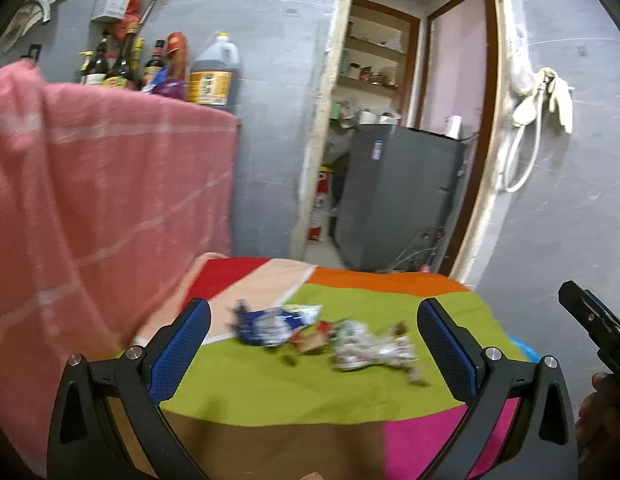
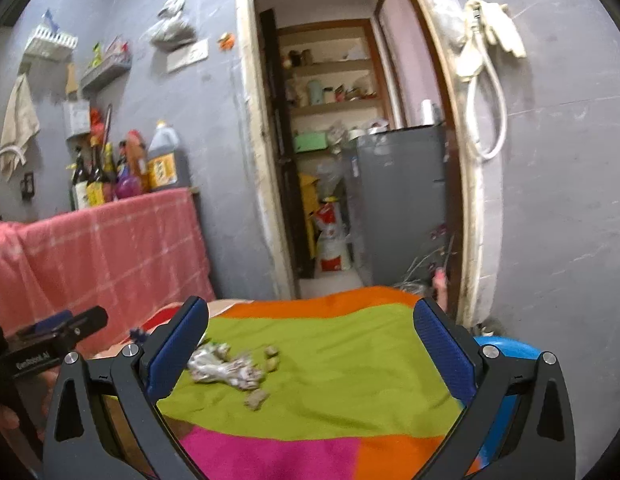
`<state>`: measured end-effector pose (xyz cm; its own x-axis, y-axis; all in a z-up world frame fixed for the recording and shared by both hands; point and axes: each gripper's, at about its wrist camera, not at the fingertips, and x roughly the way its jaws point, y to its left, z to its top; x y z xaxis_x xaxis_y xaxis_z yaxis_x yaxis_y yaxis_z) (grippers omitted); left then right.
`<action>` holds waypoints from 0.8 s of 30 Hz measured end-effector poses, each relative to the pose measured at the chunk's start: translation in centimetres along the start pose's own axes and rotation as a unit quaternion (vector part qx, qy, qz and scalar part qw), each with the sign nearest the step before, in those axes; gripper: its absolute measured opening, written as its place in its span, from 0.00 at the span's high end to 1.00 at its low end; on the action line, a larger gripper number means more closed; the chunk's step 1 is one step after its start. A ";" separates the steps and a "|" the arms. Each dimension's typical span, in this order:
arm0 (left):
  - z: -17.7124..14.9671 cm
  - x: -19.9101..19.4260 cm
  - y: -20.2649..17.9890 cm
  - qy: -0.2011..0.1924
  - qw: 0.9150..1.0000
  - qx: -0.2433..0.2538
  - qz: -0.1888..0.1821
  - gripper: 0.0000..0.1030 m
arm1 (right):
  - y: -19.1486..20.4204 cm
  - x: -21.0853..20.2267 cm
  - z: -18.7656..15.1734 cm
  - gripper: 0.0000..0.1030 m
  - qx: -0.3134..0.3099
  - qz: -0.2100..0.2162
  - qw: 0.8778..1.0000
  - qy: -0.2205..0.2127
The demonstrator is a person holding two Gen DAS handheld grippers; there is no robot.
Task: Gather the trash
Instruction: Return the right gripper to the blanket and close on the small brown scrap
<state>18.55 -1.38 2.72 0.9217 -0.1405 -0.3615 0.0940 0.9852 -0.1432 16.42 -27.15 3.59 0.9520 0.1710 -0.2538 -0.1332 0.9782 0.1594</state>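
**Wrappers waiting on the patchwork cloth**

Grey walls and an open pantry doorway stand behind a worktop (image 1: 350, 392) spread with bright patchwork cloth. On its green patch lies the trash: a blue wrapper (image 1: 270, 322) at left, a crumpled silver wrapper (image 1: 370, 350) to its right, small scraps (image 2: 257, 399) nearer. The left claw (image 1: 314, 352) and right claw (image 2: 312, 354) both stand wide apart, empty. Best to come down over one wrapper at a time. A blue container's rim (image 2: 506, 346) shows far right, contents hidden.
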 end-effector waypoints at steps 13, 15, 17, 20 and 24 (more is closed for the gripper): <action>-3.7 4.2 3.6 0.086 0.995 0.044 0.019 0.02 | 3.5 5.9 -4.4 0.00 -0.028 0.023 0.993 0.113; -3.9 5.1 3.6 0.099 0.994 0.044 0.014 0.02 | 3.7 6.7 -4.9 0.01 -0.034 0.027 0.990 0.133; -3.9 6.2 3.7 0.114 0.993 0.042 0.008 0.02 | 3.9 7.6 -5.4 0.09 -0.038 0.030 0.987 0.155; -3.9 7.5 3.7 0.133 0.990 0.039 -0.002 0.09 | 3.9 8.6 -6.1 0.20 -0.042 0.034 0.981 0.186; -4.0 9.3 3.2 0.164 0.985 0.042 -0.019 0.32 | 4.2 9.8 -7.0 0.33 -0.052 0.043 0.973 0.222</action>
<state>25.93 0.09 -4.82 0.7463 -0.1884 -0.6384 0.1703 0.9812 -0.0904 23.31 -20.56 -4.92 0.7263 0.2643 -0.6346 -0.2562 0.9607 0.1069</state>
